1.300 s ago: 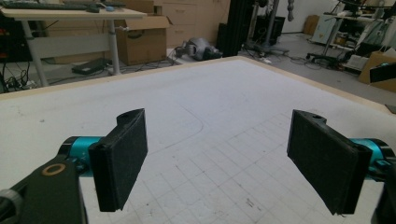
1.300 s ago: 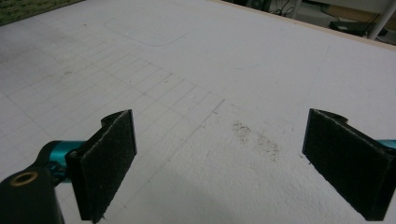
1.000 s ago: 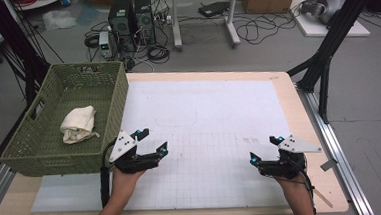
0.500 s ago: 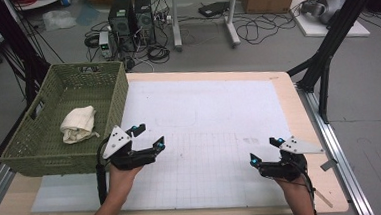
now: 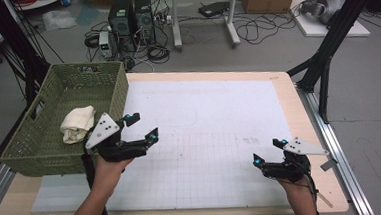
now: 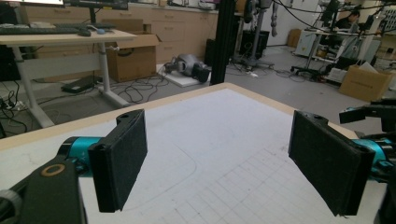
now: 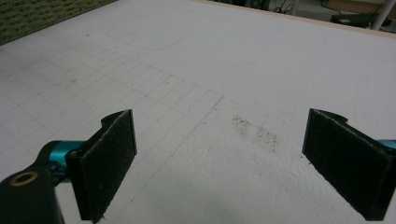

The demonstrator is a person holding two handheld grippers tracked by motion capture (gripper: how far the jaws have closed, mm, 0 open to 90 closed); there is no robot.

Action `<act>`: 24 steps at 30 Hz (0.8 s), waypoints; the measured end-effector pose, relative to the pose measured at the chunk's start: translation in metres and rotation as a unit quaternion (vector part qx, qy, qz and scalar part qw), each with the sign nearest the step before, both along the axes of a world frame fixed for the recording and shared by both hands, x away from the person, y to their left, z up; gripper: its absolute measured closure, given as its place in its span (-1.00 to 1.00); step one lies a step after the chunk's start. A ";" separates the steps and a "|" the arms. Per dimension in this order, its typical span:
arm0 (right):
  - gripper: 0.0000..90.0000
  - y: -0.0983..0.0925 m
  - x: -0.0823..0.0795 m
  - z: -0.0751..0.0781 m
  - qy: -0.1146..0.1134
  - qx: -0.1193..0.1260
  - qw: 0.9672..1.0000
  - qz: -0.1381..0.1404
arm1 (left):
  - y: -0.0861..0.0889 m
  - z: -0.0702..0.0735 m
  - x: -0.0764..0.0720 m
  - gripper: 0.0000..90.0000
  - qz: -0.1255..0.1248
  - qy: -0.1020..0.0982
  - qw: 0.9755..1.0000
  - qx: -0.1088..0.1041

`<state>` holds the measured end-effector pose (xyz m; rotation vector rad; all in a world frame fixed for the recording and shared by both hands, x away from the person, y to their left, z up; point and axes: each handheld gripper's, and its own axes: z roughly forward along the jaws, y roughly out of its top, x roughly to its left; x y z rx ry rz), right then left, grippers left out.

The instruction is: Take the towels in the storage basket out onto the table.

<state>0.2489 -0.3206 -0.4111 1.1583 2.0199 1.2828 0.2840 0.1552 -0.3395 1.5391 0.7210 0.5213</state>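
Left gripper (image 5: 140, 128), jaws spread wide and empty, is hovering beside the green basket (image 5: 40, 146), where the white cloth (image 5: 78, 124) is lying; it should be approaching from above. Right gripper (image 5: 270, 151) is resting wide on the desk (image 5: 216, 76).

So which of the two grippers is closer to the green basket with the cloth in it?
The left gripper: it is raised right beside the green basket holding the cloth. The right gripper sits low at the mat's opposite side.

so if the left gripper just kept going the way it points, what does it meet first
Nothing close: the left gripper, jaws open, aims across the bare white mat toward the far right table edge. The way looks free, though depth is uncertain.
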 end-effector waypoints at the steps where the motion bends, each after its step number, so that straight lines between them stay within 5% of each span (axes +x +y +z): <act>1: -0.80 0.000 0.000 0.000 -0.003 -0.001 1.000 0.002 | 0.004 0.004 0.001 -0.56 0.001 0.000 1.000 -0.001; 14: -0.80 0.002 0.001 0.000 0.004 -0.002 1.000 0.000 | 0.083 0.044 0.021 -0.53 0.039 0.014 0.999 -0.008; 18: -0.80 0.004 0.003 -0.002 0.009 -0.007 1.000 0.004 | 0.107 0.045 0.030 -0.50 0.065 0.019 0.998 -0.013; 24: -0.80 0.007 0.004 -0.002 0.008 -0.010 1.000 0.004 | 0.130 0.035 0.050 -0.50 0.098 0.051 0.994 0.015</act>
